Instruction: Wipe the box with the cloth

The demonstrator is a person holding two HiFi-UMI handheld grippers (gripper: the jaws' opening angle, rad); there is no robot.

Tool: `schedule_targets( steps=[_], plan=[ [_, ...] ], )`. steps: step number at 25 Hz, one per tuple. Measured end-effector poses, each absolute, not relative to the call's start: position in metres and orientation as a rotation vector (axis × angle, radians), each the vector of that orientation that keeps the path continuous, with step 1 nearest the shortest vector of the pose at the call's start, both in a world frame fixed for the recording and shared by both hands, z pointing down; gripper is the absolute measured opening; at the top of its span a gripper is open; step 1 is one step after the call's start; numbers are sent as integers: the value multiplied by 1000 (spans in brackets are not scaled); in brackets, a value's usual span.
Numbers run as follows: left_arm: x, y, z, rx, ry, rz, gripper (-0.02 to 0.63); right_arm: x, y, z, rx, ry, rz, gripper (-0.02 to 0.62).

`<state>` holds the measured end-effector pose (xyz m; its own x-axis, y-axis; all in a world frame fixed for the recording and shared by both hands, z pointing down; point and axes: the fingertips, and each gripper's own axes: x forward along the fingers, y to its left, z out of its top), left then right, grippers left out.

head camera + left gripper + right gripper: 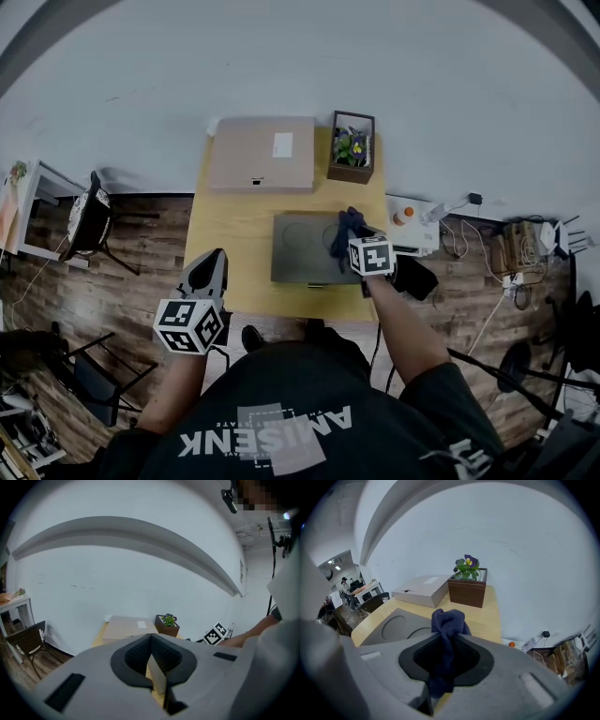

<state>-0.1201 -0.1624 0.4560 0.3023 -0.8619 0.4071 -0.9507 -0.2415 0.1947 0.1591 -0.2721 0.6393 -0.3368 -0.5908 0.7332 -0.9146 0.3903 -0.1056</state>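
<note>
Grips the cloth [449,620] in the right gripper [450,638]: jaws pinched tight on the dark blue fabric, with a knot of it bulging past the tips and a tail hanging below. Hovers over the right part of the box [302,248], a flat grey one with round shapes sunk in its lid. Cannot tell whether cloth touches lid or sits just above. Carries nothing in the left gripper [151,638]: jaws brought together at the tips, bare pads meeting. Sits left of the box and nearer the person, apart from it, by the table [234,225] corner. Behind the box, a closed carton [262,153] with a white label. Behind the box's right end, beside the carton, a brown planter [352,147] with purple flowers.
</note>
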Motion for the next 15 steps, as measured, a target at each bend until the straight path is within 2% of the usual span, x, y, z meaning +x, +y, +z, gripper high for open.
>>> schedule_targets(
  steps=[15],
  plan=[
    [-118,-200,447,2228,-1613,306,2,219,-272,618,1452,-2007,695,69]
  ],
)
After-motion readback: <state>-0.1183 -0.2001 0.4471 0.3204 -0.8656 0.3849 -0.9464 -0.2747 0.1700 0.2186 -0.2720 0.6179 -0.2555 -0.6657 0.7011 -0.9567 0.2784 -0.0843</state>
